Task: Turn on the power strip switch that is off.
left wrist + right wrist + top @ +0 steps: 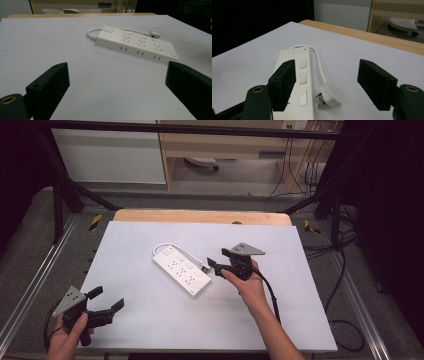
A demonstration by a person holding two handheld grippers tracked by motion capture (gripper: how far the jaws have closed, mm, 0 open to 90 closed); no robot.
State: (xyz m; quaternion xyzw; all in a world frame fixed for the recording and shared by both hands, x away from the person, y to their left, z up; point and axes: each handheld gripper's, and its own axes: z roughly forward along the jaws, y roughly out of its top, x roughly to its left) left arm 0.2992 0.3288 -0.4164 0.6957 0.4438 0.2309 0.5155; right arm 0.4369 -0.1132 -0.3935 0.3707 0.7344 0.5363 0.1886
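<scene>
Lying diagonally at mid-frame in the high view, a white power strip [182, 270] sits on the white tabletop [150, 320], its short white cord [177, 248] looping from the upper-left end along the far side to a white plug [204, 268] by its right edge. Right gripper [214, 266], held in the right hand [250, 287], sits just right of the strip, jaws spread wide, nothing between them, tips near the plug. In the right gripper view the plug [327, 98] lies low centre between the two jaws, prongs pointing left toward the strip [298, 82]; the left jaw overlaps the strip's edge in frame, contact unclear. Switch with red dot at the strip's far end. Left gripper [106, 301], in the left hand [67, 340], is at lower left of the high view, well apart from the strip, jaws wide, empty. Left gripper view: strip [136, 43] upper centre-right, far beyond the jaws, plug [155, 33] behind it.
</scene>
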